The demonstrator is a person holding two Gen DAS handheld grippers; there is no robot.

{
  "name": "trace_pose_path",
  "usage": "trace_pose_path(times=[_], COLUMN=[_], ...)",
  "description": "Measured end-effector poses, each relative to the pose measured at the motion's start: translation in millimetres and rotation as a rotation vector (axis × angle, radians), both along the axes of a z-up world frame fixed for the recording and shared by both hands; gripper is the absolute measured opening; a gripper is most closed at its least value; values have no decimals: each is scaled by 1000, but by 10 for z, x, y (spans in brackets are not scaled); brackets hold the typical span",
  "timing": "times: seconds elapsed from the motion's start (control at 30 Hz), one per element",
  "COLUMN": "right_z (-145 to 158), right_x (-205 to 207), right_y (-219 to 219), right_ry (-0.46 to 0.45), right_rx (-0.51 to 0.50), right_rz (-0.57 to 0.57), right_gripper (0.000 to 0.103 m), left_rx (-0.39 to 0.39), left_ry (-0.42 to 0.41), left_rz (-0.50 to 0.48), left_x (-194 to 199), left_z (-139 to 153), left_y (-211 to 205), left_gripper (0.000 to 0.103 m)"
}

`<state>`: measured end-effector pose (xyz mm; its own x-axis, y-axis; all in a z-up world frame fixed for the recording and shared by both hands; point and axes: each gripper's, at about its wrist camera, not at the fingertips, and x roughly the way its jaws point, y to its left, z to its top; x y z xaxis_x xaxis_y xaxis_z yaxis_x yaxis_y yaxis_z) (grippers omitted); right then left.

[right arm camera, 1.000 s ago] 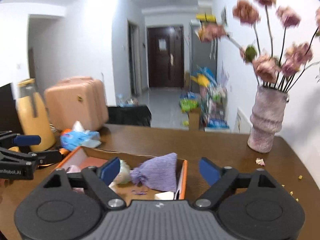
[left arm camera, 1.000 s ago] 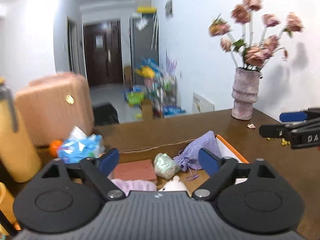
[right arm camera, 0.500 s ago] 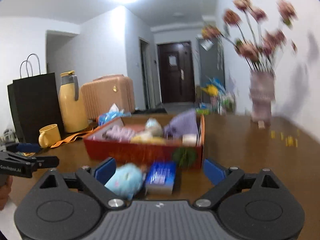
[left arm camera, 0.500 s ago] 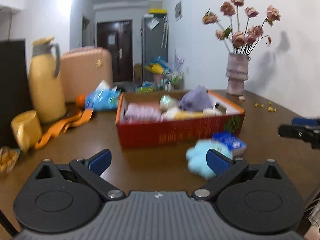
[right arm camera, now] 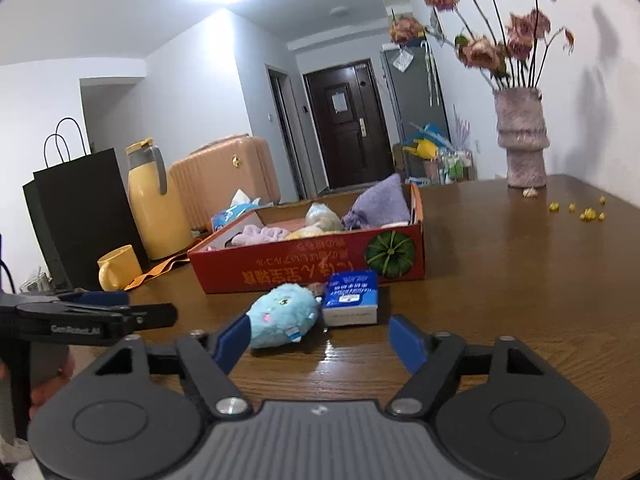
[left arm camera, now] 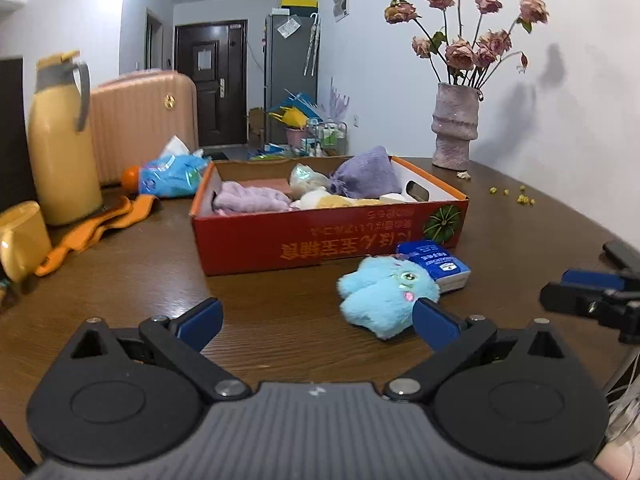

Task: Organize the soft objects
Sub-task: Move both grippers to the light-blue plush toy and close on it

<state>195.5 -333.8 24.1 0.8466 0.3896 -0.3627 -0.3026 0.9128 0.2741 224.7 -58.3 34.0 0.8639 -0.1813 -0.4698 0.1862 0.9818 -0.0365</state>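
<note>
Both grippers sit low over the counter (left arm camera: pixel 280 320), pointing slightly down toward the box. The left gripper (left arm camera: pixel 318 320) is spread wide with nothing between its fingers; its right finger (left arm camera: pixel 434 322) stands in front of the blue plush (left arm camera: pixel 384 292), whether touching I cannot tell. The right gripper (right arm camera: pixel 320 338) has just been closing (still parted, gripping nothing), with the plush (right arm camera: pixel 282 314) just past its left finger (right arm camera: pixel 232 340). A tissue pack (right arm camera: pixel 352 296) lies beside the plush. Behind both, mid-frame, the red box (right arm camera: pixel 304 268) holds a purple pouch (right arm camera: pixel 380 204) and other soft things.
</note>
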Motion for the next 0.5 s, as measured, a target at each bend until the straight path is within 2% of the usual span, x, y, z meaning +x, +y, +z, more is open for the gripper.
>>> trace_pose_path(times=[0.1,0.2,0.23,0.33,0.5], right_z=[-41,-68,-75,-117,-209], right_x=[142,361,428,616,888], right_y=[57,147,181,283,439], right_ry=[35,79,88,125,183], right_rx=[20,41,40,44,84], right_rz=[9,7,-7,-24,-5], right_gripper=[70,65,63,60,58], left_rx=[-106,-211,-230,-275,-347], left_ry=[34,92,112,195,250], left_rz=[-2,-10,-12,-19,-96], left_x=[166,424,509,782,995], left_z=[-58,-119,-138,-243,-396], left_y=[75,157,161,173,145], left_gripper=[100,79,72,68,56])
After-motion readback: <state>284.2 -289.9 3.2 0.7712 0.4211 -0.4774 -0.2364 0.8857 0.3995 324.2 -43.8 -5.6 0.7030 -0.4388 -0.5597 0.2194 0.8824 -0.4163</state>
